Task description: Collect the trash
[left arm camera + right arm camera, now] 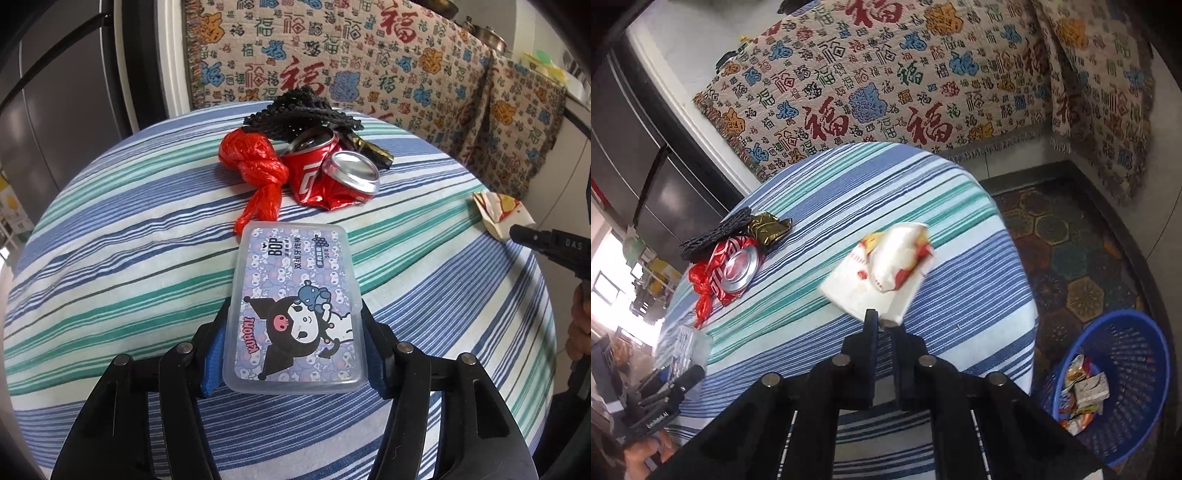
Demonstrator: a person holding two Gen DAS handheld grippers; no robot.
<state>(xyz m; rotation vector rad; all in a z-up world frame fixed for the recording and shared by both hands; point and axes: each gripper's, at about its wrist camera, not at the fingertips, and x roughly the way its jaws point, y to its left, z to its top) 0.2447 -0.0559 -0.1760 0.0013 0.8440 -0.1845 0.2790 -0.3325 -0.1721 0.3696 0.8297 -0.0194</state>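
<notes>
In the left wrist view my left gripper [294, 312] is shut on a clear plastic floss box [295, 295] with a cartoon label, its blue pads [213, 350] pressed on the long sides. Beyond it lie a knotted red plastic bag [258, 166], two crushed red cans [325, 173] and black netting [299, 114]. My right gripper [884, 321] is shut on the edge of a crumpled white and red wrapper [886, 266], held just over the table. The same wrapper [498, 214] and right gripper [532, 236] show at the right edge of the left wrist view.
The round table [960, 314] has a blue, green and white striped cloth. A blue plastic basket [1145, 369] with several wrappers inside stands on the patterned floor to the right. A gold wrapper [768, 227] lies by the cans. Patterned blankets hang behind.
</notes>
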